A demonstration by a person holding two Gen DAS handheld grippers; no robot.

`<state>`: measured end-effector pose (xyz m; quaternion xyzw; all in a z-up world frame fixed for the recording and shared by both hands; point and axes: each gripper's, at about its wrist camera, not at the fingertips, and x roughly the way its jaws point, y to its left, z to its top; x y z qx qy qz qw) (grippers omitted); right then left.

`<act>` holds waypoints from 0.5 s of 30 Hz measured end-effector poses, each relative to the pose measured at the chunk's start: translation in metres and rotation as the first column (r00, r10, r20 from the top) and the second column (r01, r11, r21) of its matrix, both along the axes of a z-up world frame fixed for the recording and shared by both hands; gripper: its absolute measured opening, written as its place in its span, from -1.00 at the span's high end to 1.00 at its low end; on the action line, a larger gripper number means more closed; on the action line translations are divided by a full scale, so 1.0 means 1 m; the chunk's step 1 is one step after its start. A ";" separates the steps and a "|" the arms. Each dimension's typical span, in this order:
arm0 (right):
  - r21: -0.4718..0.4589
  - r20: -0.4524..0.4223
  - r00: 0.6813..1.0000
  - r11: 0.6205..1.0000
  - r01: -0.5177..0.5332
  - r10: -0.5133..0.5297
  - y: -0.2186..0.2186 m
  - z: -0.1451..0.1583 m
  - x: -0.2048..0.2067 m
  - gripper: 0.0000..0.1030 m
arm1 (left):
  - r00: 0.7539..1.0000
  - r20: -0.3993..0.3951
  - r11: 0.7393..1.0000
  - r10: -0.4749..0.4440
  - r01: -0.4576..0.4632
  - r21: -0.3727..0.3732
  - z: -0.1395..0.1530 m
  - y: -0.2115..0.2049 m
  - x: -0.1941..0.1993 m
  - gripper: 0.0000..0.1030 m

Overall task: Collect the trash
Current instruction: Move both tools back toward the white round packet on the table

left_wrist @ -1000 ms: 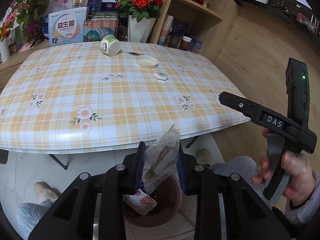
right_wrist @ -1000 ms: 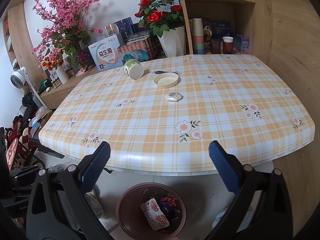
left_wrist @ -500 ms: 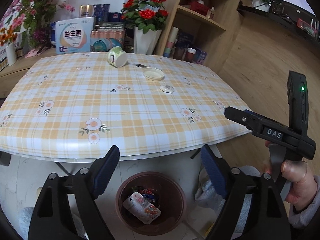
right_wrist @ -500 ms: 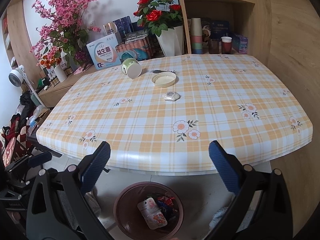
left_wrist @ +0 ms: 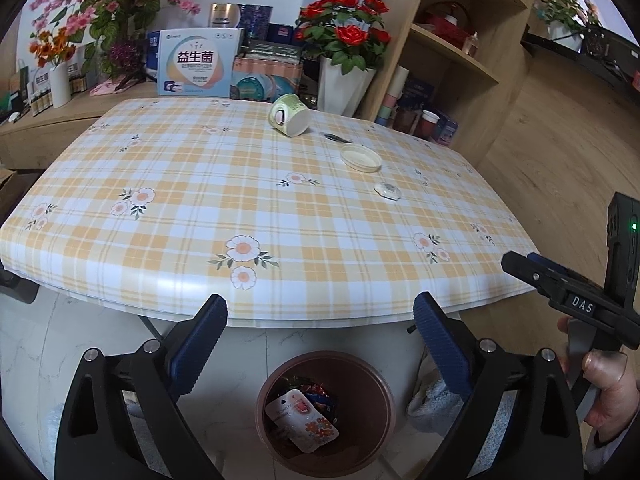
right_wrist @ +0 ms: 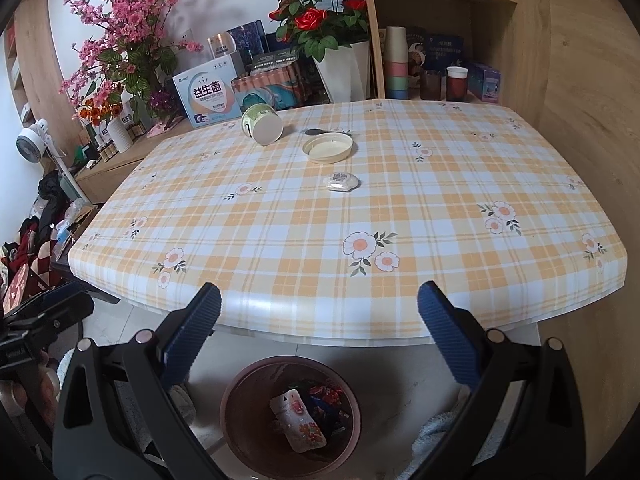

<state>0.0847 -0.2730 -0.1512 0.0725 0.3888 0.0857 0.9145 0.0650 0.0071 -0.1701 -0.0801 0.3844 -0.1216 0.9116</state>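
With both claws spread wide and empty above the round brown plastic bin [left_wrist: 325, 412], the left gripper [left_wrist: 320, 340] and right gripper [right_wrist: 320, 328] face the checked, flower-printed table [right_wrist: 360, 220]. The small crinkled white wrapper [right_wrist: 341, 181] looks the nearest pickup; a low approach and a pinch across its middle would serve best.

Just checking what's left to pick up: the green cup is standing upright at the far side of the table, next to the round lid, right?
Not quite. The green cup is at the far side of the table, next to the round lid, but it lies tipped on its side, not upright. The right wrist view shows its base turned toward the camera; the left wrist view agrees.
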 end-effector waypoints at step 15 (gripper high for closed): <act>-0.099 -0.019 0.987 0.982 -0.160 0.159 -0.003 -0.013 0.064 -0.57 | 0.999 0.008 0.998 0.039 -0.039 0.040 -0.006 0.020 0.042 -0.79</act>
